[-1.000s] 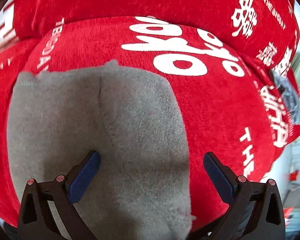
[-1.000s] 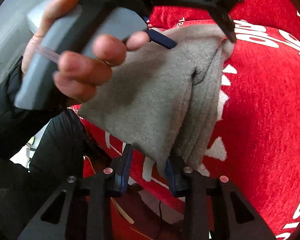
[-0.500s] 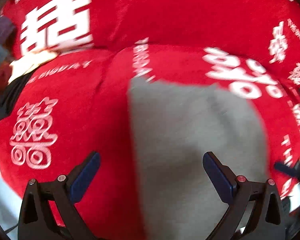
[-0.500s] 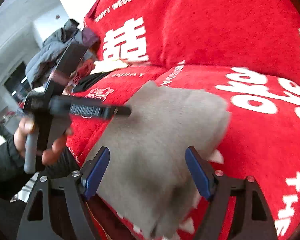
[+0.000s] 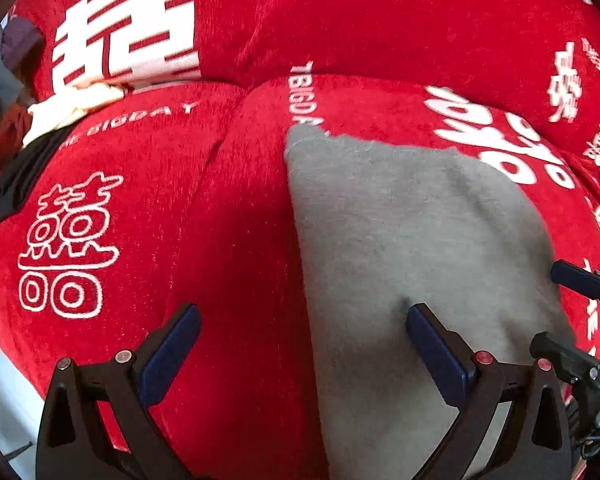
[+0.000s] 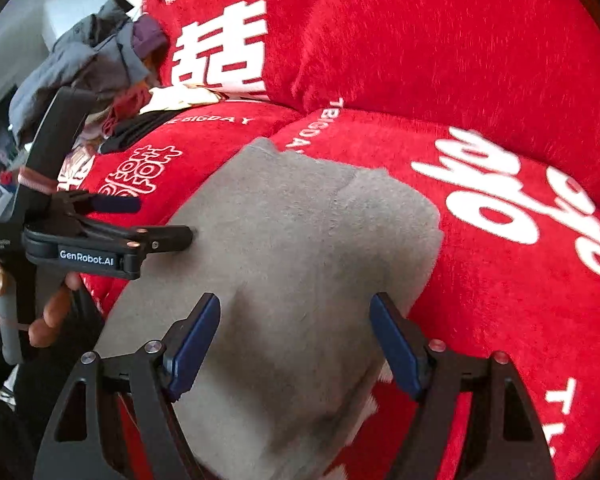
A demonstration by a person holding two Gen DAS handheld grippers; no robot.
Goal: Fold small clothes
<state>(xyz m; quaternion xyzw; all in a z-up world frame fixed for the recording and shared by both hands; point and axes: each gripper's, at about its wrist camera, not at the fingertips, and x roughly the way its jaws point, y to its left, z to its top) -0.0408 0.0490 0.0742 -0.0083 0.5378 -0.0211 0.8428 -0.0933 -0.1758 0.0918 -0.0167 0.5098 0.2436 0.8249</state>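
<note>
Grey garment now released, flat on red sofa front edge | right claw apart, empty, earlier clamped | left claw apart, shifted sideways.

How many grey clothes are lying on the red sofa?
1. The folded grey fleece garment lies on the red sofa seat cushion. The clothes pile at the far end may hide more.
</note>
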